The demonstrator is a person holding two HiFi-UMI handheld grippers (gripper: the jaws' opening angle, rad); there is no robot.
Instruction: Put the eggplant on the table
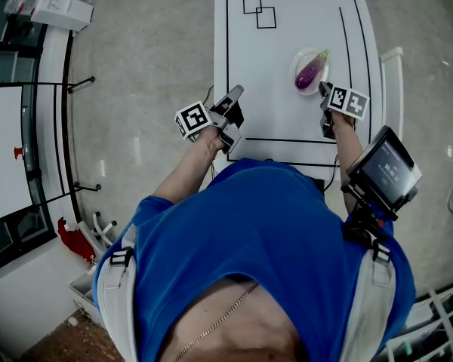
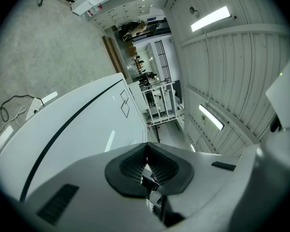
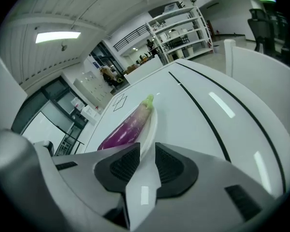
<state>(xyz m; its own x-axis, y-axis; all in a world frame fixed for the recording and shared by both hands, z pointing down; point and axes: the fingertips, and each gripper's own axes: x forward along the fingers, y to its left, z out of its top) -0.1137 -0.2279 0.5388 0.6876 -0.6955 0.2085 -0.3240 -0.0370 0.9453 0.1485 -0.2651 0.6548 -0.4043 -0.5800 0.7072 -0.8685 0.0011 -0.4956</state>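
Note:
A purple eggplant (image 1: 309,72) with a green stem lies on a small white plate (image 1: 296,68) at the right of the white table (image 1: 279,36). My right gripper (image 1: 322,87) is at the plate's near rim. In the right gripper view the plate (image 3: 153,122) runs into the narrow gap of that gripper (image 3: 146,161), whose jaws are closed on the rim, and the eggplant (image 3: 128,127) lies just beyond. My left gripper (image 1: 238,91) hovers over the table's near left part. It is shut and empty (image 2: 146,161), with only bare table (image 2: 77,124) ahead.
Black lines frame the tabletop, with two overlapping drawn squares (image 1: 258,10) at the far end. A white chair (image 1: 391,81) stands against the table's right side. A screen device (image 1: 385,172) rides on the right forearm. Shelving and cabinets (image 1: 30,89) line the left.

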